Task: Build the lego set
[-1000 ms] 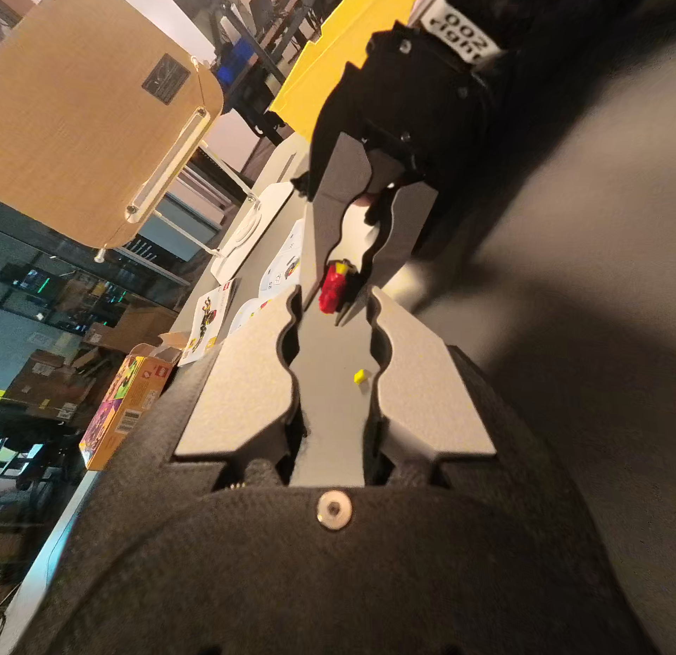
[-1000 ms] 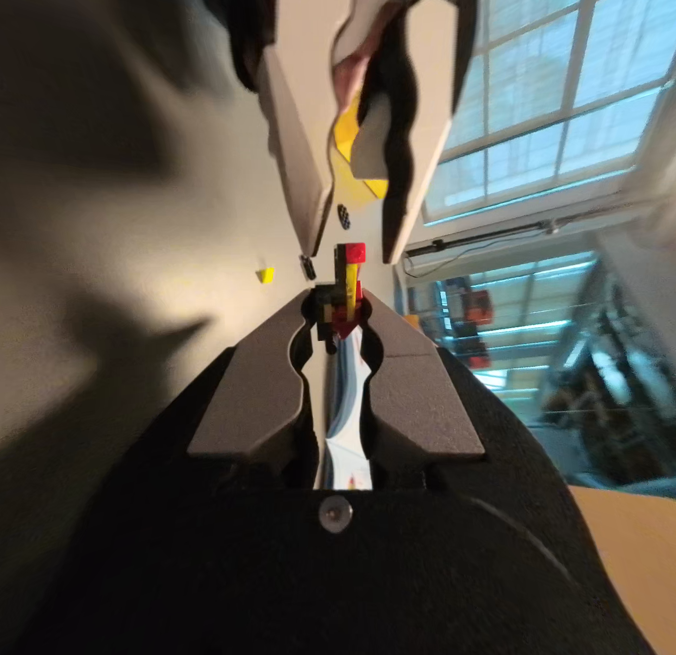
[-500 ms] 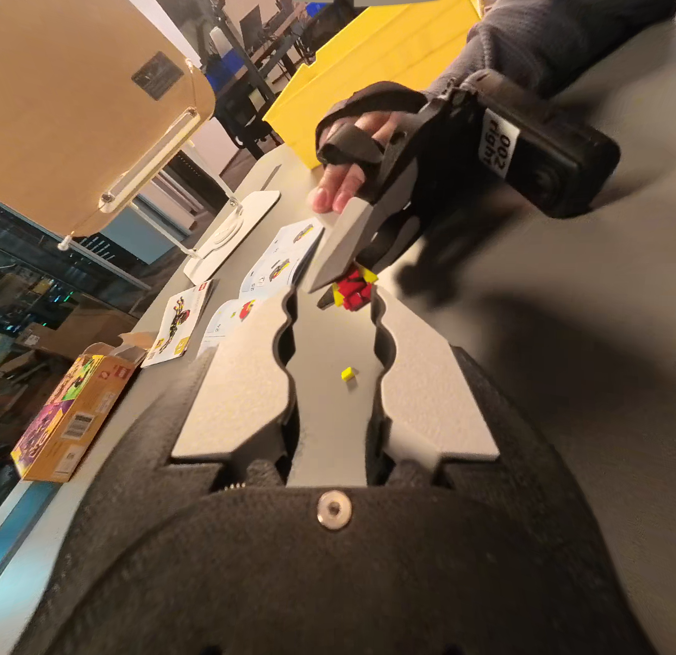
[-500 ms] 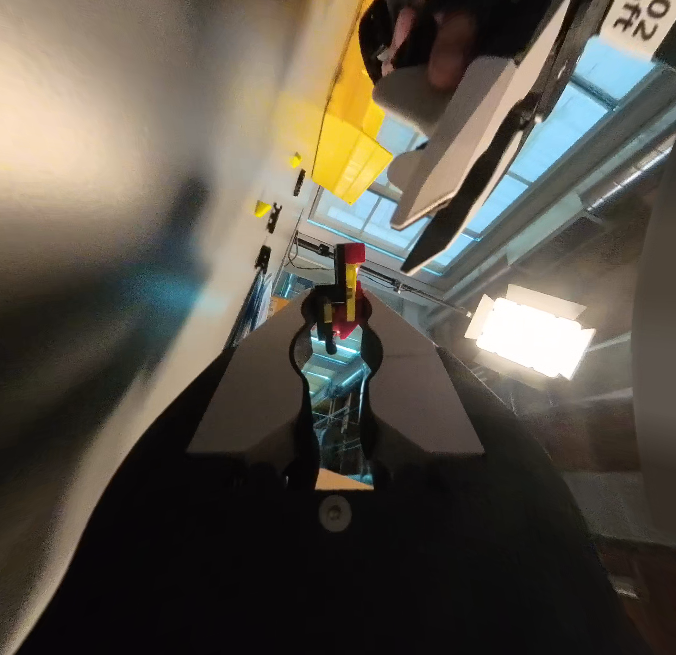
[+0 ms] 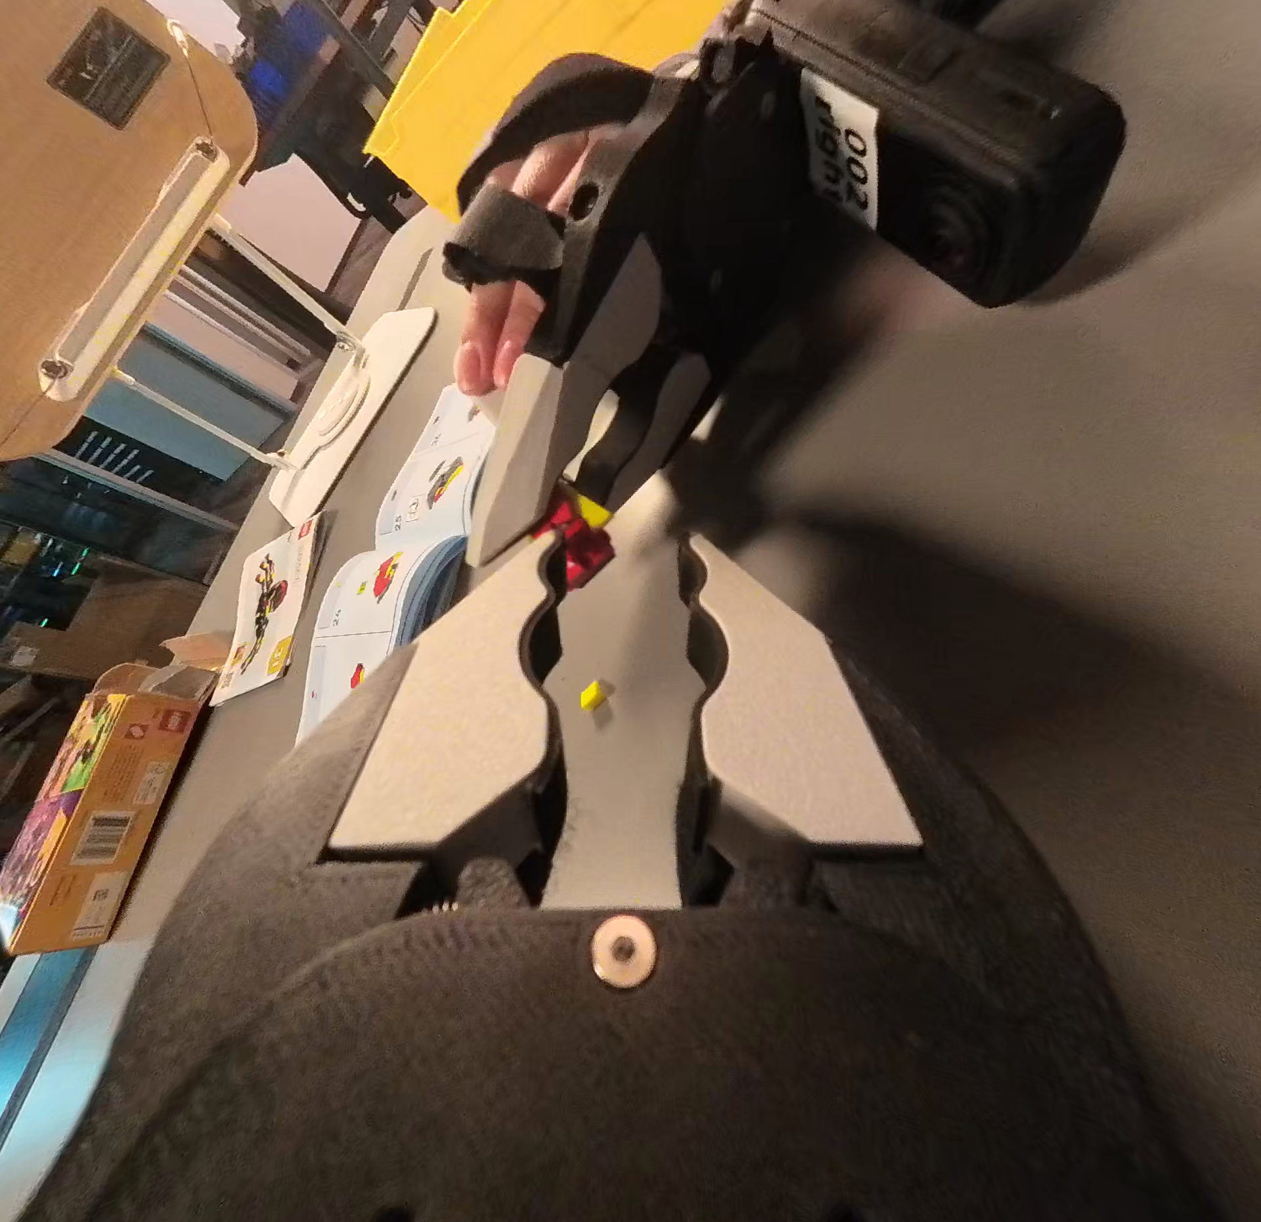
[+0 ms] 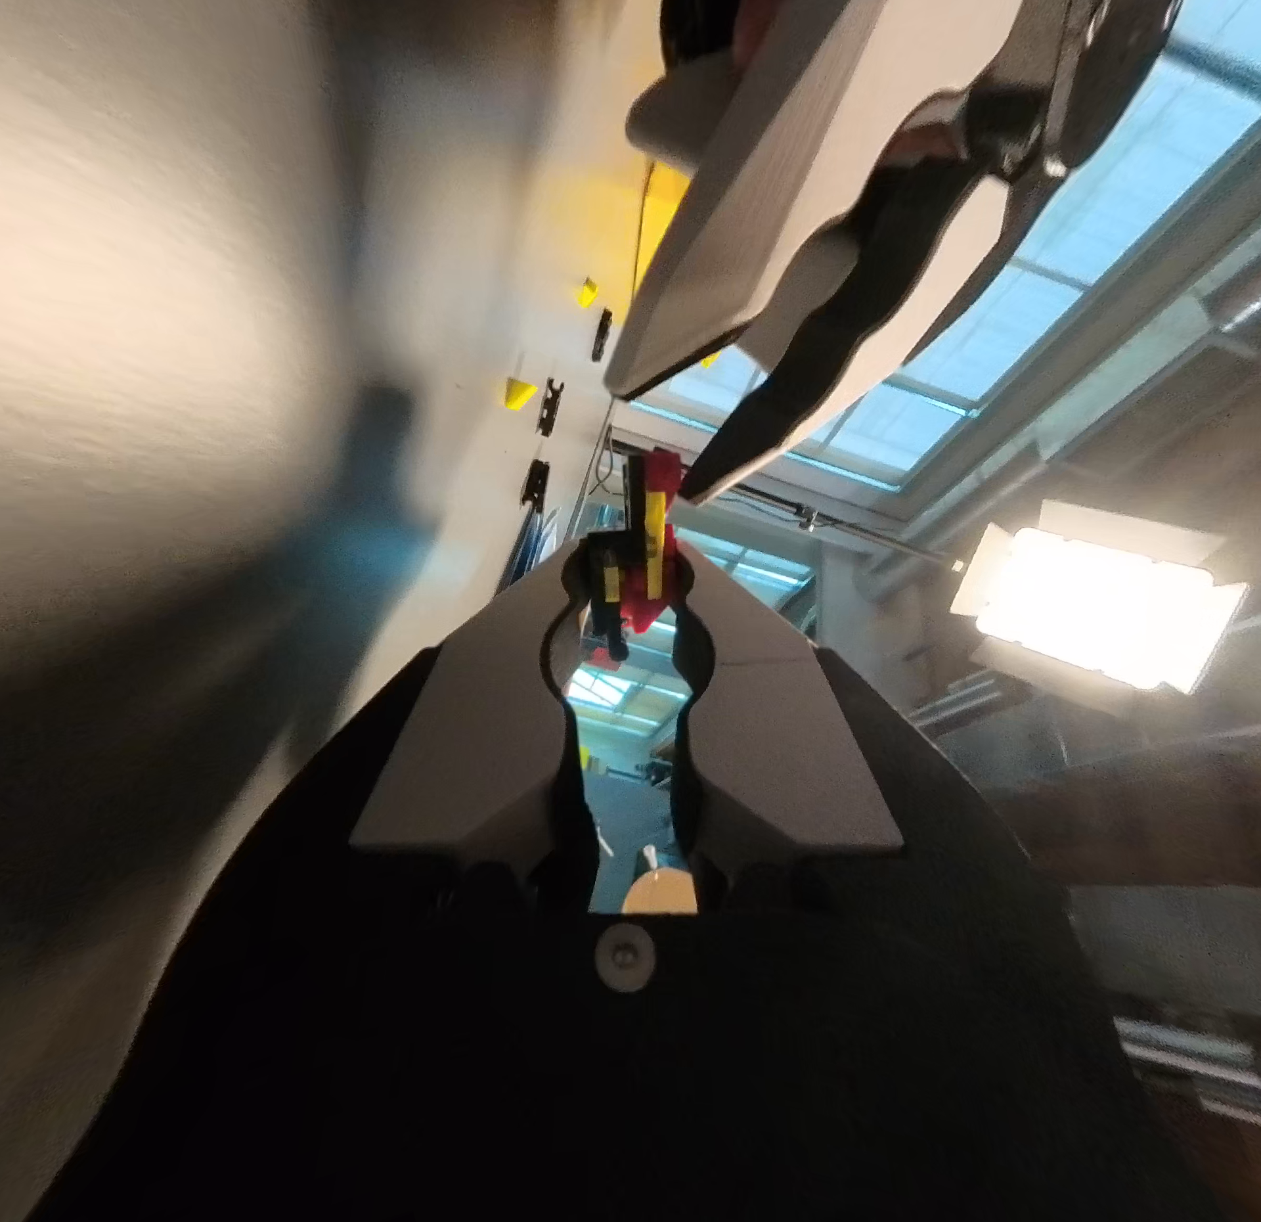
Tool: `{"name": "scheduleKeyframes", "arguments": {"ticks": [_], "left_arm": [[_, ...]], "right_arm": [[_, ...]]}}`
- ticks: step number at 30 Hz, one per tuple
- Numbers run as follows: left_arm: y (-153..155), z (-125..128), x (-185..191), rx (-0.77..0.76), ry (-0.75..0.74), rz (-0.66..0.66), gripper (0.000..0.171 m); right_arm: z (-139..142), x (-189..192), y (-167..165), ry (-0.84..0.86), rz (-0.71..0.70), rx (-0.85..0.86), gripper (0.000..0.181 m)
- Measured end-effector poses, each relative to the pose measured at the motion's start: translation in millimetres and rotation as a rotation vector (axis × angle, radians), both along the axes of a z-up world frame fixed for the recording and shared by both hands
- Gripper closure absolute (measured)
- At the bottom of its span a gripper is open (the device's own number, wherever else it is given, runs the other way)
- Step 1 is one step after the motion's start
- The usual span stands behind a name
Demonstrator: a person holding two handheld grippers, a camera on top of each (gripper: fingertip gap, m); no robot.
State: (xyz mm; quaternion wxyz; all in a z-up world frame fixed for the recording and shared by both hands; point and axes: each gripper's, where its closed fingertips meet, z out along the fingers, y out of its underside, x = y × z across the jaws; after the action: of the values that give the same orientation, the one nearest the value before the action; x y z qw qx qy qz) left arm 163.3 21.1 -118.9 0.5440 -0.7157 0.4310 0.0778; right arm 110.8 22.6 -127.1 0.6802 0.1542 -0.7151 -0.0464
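Right wrist view: the red-and-yellow lego assembly [image 6: 648, 561] sits pinched in the right gripper [image 6: 631, 575], held above the counter [image 5: 1023, 643]. The left gripper [image 5: 621, 561], jaws apart and empty, meets it. Next, probably fetching the loose yellow piece [image 5: 592, 696].
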Motion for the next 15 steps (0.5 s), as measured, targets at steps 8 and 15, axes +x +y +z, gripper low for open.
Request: {"name": "scheduleKeyframes", "arguments": {"ticks": [8,15], "left_arm": [[3.4,8.2,-6.9,0.029,-0.042,0.035,0.143],[8.9,13.5,-9.8,0.151,0.120,0.080,0.143]], "right_arm": [[2.9,0.4,1.8,-0.005,-0.016,-0.043,0.162],[0.0,1.9,1.7,-0.072,-0.031,-0.149,0.162]]}}
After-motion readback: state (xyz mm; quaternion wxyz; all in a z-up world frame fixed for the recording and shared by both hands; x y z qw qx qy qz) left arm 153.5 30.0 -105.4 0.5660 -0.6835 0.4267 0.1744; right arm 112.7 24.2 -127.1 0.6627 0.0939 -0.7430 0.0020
